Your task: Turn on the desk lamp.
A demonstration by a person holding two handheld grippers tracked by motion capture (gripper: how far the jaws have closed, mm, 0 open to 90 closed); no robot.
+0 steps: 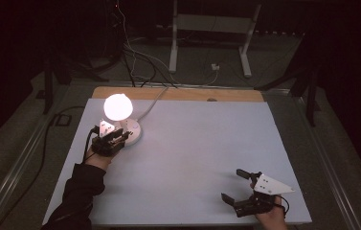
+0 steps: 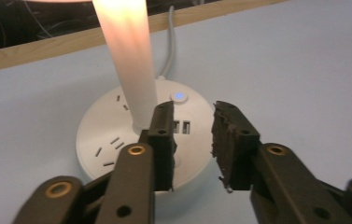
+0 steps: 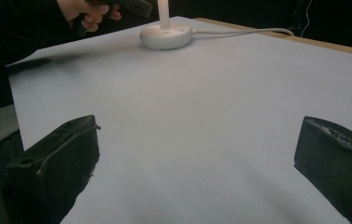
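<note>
A lit lamp with a glowing round globe (image 1: 117, 106) stands on a round white socket base (image 1: 132, 134) at the back left of the white board. My left gripper (image 1: 120, 136) hovers at the base's near side. In the left gripper view its jaws stand a little apart over the base (image 2: 103, 135), beside the glowing stem (image 2: 129, 60) and just short of a blue-lit button (image 2: 179, 96); nothing is pinched in the left gripper (image 2: 192, 116). My right gripper (image 1: 233, 184) rests wide open near the front right edge, holding nothing, with bare board inside the right gripper (image 3: 197, 144).
A white cable (image 1: 156, 98) runs from the base over the wooden back edge (image 1: 178, 93) to the floor. Behind the table stand a white frame (image 1: 211, 28) and loose floor cables. In the right gripper view the far hand (image 3: 87, 11) shows by the base (image 3: 165, 36).
</note>
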